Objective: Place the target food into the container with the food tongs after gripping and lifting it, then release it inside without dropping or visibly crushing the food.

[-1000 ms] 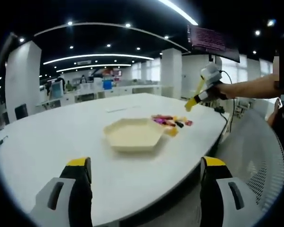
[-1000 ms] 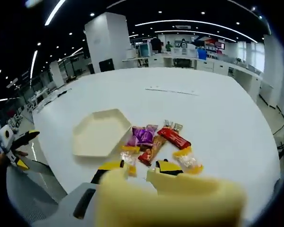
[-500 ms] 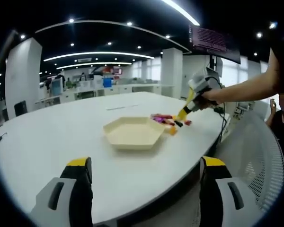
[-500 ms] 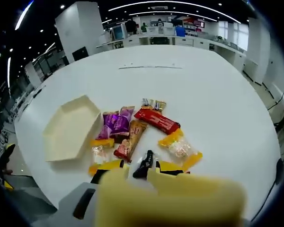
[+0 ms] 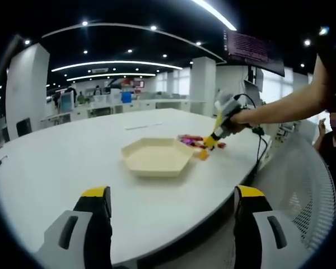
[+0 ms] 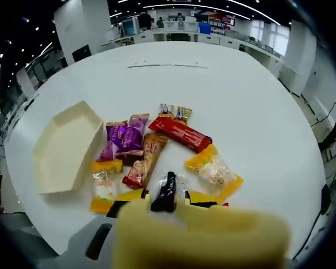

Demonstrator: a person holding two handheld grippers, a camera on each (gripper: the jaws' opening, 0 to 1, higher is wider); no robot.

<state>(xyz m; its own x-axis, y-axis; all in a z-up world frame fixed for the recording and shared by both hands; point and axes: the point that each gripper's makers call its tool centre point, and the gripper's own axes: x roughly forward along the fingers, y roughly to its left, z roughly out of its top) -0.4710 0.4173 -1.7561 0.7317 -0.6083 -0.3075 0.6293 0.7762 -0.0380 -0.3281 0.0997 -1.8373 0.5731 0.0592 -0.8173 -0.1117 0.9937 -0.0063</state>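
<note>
One small black wrapped snack (image 6: pixel 167 192) sits between the right gripper (image 6: pixel 163 197) tips, long axis toward 12 o'clock; grip can't tell.

You've got nothing readable here. The print on the purple packet (image 6: pixel 125 136) and the red wrapper (image 6: pixel 181 133) is too blurred to make out, and the lines on the dark overhead screen (image 5: pixel 252 49) are just a pinkish smear from where you're holding.

Open-plan office, white round table (image 5: pixel 56 168), white pillars (image 5: pixel 203 85), curved ceiling light strips (image 5: pixel 112 66), distant desks (image 6: pixel 179 35)
</note>
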